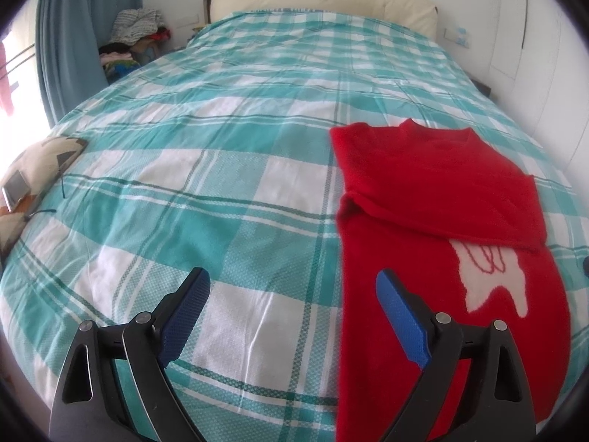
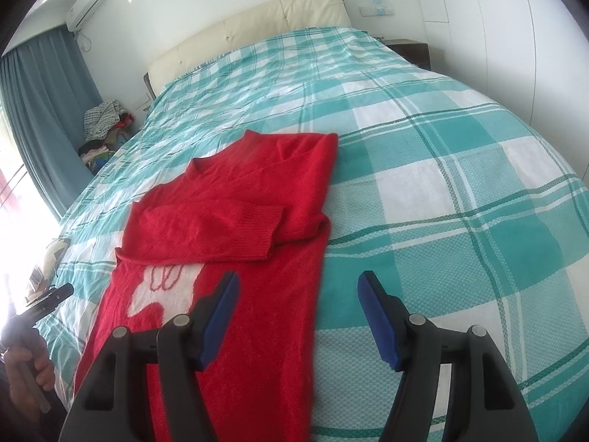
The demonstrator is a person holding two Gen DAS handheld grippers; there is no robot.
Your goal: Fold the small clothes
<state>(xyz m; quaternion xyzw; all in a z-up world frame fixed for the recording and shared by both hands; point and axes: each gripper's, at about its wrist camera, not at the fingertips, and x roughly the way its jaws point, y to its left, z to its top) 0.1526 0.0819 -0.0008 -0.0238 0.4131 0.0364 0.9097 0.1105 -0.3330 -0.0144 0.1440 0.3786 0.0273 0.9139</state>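
A small red sweater (image 1: 434, 199) with a white figure on its front lies flat on the teal plaid bed cover (image 1: 206, 191), both sleeves folded across the chest. My left gripper (image 1: 291, 294) is open and empty above the sweater's left edge near the hem. In the right wrist view the sweater (image 2: 228, 199) lies left of centre. My right gripper (image 2: 298, 294) is open and empty above the sweater's right edge near the hem. The left gripper's body (image 2: 48, 300) shows at the left, held in a hand.
The bed (image 2: 441, 147) runs back to a cream headboard (image 1: 320, 3). A pile of clothes (image 1: 136, 37) sits by the blue curtain (image 1: 73, 29) at the far left. A patterned cushion with a phone (image 1: 16, 188) lies at the bed's left edge. White wardrobe doors (image 2: 515, 18) stand on the right.
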